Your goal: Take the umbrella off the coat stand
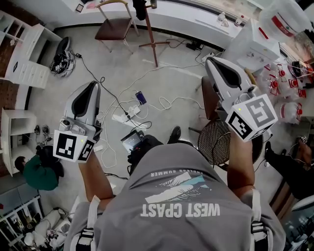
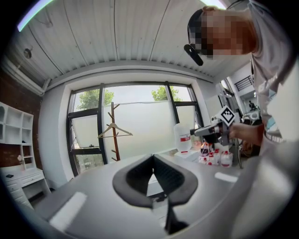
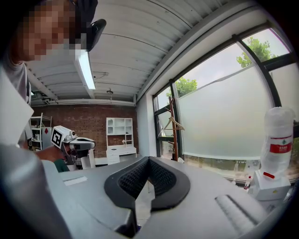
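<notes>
The left gripper (image 1: 93, 86) and the right gripper (image 1: 212, 62) are both clenched, with the 2 jaws of each together and nothing between them. The coat stand (image 1: 153, 41) stands at the far edge of the floor (image 1: 113, 73). A dark item (image 1: 140, 9) hangs at its top. Whether it is the umbrella cannot be told.

Grey left gripper (image 2: 153, 157) and right gripper (image 3: 148, 159), jaws lined textured black. Marker cube (image 1: 251, 117): black-white squares. Beyond left jaws: brown coat stand (image 2: 113, 135), white bottle (image 2: 182, 137) with red label. Left of right jaws: red-brown brick wall (image 3: 93, 122).
</notes>
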